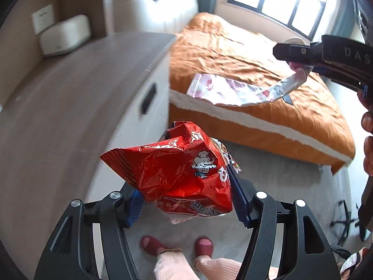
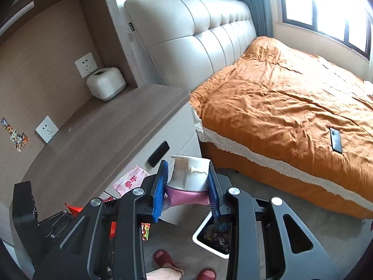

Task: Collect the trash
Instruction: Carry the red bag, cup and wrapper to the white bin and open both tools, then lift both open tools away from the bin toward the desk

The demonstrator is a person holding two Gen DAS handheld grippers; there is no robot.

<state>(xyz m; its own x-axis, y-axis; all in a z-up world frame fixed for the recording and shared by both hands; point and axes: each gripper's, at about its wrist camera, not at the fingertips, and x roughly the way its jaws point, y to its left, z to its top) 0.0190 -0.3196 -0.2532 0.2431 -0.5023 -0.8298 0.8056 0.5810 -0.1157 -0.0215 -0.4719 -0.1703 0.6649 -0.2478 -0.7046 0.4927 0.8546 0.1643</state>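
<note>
The big bed (image 2: 291,98) has an orange cover and a puffy cream headboard (image 2: 198,37), and it sits under the bright window (image 1: 277,2). Beside the bed is the long brown counter (image 2: 98,135) with white drawers below. A white box (image 2: 106,82) stands at the back of the counter, near a wall socket (image 2: 86,64).

Down on the grey floor (image 2: 310,231) is a white trash bin (image 2: 211,235) with dark stuff inside. It sits just under the right gripper (image 2: 187,184). The person's red slippers (image 1: 177,245) are on the floor too.

The left gripper (image 1: 186,198) has its jaws squeezed on a crinkly red snack bag (image 1: 172,170). The bag has a little elephant cook on it. It is held up in the air, above the floor, next to the counter drawers.

The right gripper has its jaws squeezed on a pink and silver wrapper (image 1: 242,89). In the left camera view the wrapper hangs out long and flat in front of the bed. In the right camera view it looks bunched up, white and pink, between the blue pads (image 2: 159,191).

A black phone (image 2: 335,140) lies flat on the bed cover, far from both grippers.
</note>
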